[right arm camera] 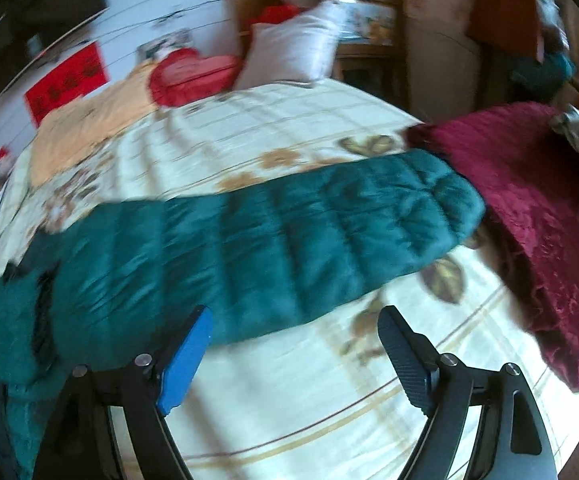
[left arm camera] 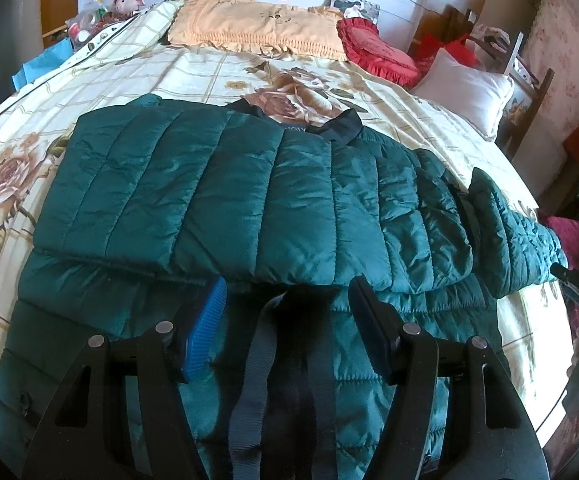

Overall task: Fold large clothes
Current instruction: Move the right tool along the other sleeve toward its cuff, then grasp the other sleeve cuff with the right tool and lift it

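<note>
A dark green quilted puffer jacket [left arm camera: 249, 200] lies spread across the floral bedspread [left arm camera: 209, 76]. One sleeve is folded flat over its body; the other sleeve [right arm camera: 309, 232] stretches out to the right across the bed. My left gripper [left arm camera: 287, 292] is open and empty just above the jacket's lower body, by the folded sleeve's cuff edge. A grey strap [left arm camera: 253, 380] hangs between its fingers. My right gripper [right arm camera: 295, 320] is open and empty above the bedspread [right arm camera: 289, 128], near the front edge of the stretched sleeve. The right view is blurred.
A peach pillow [left arm camera: 257, 26], a red heart cushion [left arm camera: 377, 50] and a white pillow [left arm camera: 465, 92] lie at the bed's head. A folded crimson blanket [right arm camera: 537, 220] sits on the bed's right side. Toys and clutter [left arm camera: 101, 16] sit at the far left.
</note>
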`<state>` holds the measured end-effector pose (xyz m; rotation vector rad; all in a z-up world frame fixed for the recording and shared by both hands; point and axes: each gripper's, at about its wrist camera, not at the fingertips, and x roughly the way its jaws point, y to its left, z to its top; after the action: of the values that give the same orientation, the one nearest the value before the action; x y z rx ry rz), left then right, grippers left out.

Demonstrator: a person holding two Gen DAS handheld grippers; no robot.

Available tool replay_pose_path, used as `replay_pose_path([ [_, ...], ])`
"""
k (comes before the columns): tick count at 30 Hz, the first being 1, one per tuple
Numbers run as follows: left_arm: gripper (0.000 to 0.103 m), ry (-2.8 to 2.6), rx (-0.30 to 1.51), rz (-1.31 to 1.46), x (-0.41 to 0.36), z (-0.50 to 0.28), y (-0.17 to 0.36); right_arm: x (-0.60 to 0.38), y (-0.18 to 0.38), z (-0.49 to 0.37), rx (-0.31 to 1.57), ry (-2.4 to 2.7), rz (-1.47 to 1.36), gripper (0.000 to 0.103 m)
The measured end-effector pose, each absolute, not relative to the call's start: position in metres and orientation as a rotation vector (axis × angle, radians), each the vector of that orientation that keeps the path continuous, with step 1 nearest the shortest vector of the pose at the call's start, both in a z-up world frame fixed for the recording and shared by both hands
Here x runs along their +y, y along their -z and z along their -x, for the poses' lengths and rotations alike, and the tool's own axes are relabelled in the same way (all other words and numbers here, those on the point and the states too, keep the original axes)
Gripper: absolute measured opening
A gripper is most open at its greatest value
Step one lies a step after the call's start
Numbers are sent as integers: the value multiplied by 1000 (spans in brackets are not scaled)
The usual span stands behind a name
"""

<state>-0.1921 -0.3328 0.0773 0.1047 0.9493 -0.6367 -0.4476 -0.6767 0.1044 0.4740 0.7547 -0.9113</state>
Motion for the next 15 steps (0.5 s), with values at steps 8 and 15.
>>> replay_pose_path([
  [8, 64, 643, 957, -92, -329, 190, -76, -753, -101, 492, 696, 1134, -585, 83],
  [15, 64, 652, 968, -103, -326, 191, -75, -799, -95, 506, 649, 1204, -693, 84],
])
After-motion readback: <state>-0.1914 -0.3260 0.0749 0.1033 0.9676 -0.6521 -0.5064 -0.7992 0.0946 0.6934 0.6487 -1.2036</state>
